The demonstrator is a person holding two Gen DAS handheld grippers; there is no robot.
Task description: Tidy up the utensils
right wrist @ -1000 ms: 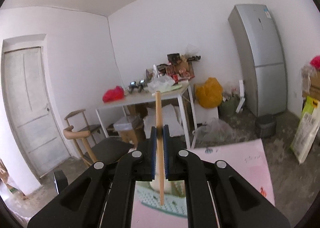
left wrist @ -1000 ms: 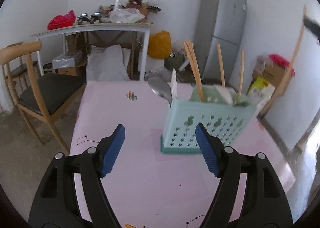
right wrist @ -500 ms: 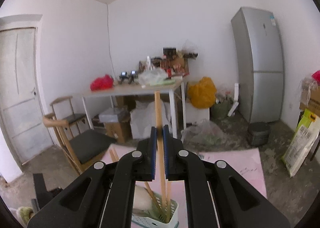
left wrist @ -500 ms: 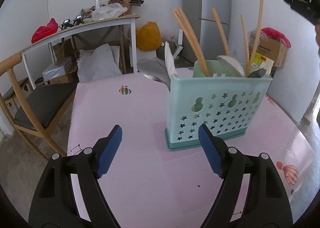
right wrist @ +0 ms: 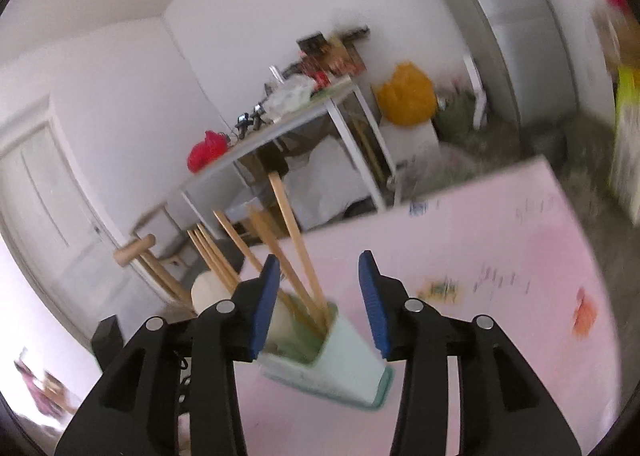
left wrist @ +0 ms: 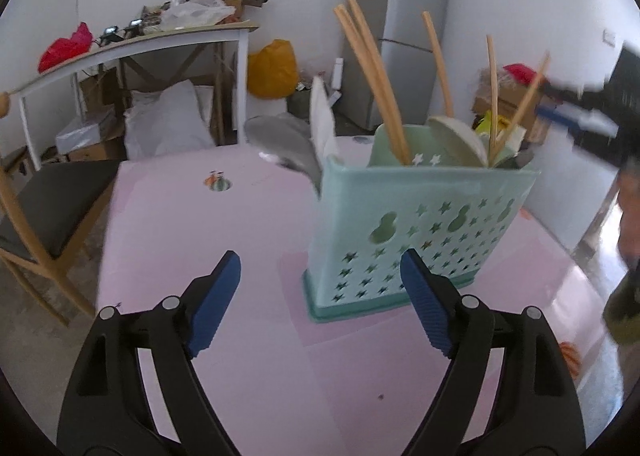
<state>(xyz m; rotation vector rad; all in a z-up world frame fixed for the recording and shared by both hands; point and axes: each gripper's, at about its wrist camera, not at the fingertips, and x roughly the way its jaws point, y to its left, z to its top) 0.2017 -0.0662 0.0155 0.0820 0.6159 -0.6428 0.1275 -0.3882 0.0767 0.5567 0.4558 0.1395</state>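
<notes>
A mint green utensil holder (left wrist: 420,232) with star cut-outs stands on the pink table (left wrist: 200,240). It holds several wooden chopsticks (left wrist: 372,67), a metal spoon (left wrist: 284,143) and white spoons (left wrist: 460,139). My left gripper (left wrist: 320,296) is open and empty, low over the table just in front of the holder. My right gripper (right wrist: 318,296) is open and empty above the holder (right wrist: 340,364), with chopsticks (right wrist: 296,244) standing between and behind its jaws. The right gripper also shows blurred in the left wrist view (left wrist: 576,115), beside the holder's right end.
A wooden chair (left wrist: 28,207) stands at the table's left side. Behind are a white cluttered side table (left wrist: 140,43), a yellow bag (left wrist: 272,67), a grey fridge (left wrist: 400,23) and boxes (left wrist: 508,95) by the wall.
My right gripper has opened and let go of the chopstick, which now stands in the holder. The right gripper has tilted down over the holder. My left gripper moved closer to the holder.
</notes>
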